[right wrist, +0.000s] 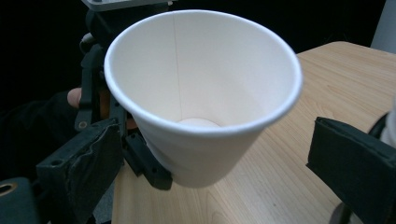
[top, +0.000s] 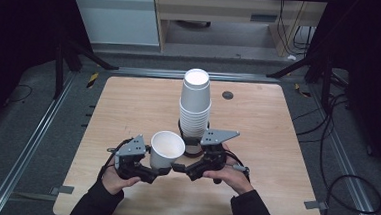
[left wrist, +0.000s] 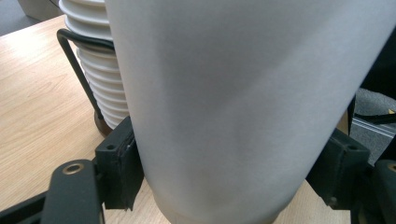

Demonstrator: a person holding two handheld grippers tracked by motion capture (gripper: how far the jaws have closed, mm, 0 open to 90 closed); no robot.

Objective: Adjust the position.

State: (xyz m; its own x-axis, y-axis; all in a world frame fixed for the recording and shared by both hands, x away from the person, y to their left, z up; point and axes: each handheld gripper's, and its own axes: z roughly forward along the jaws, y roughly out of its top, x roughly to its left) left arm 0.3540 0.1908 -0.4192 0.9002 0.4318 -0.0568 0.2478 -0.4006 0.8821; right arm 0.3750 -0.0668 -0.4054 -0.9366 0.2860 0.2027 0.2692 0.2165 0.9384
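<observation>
1. A person at a wooden table (top: 128, 103) holds a single paper cup (top: 166, 148) upright in the left gripper (top: 160, 170), just in front of a tall stack (top: 195, 105) of upturned cups seated in a black wire holder (left wrist: 74, 60).
2. In the left gripper view the jaws press the cup's lower wall from both sides, clamped near its base; the cup is off the table, tilted slightly.
3. The right gripper (top: 179, 168) sits close beside it. In the right gripper view its jaws stand wide, one on each side of the cup and clear of the paper.
4. The step in hand looks like a handover, or a second grip on the cup.
5. To do it well, the right jaws should close gently on the wall below the rim, where paper is stiffest, and squarely across the cup.
6. The left grip ought to hold until the right has firm contact; squeezing hard would crease the wall.
7. The stack stands near, so any swing should go away from it.
</observation>
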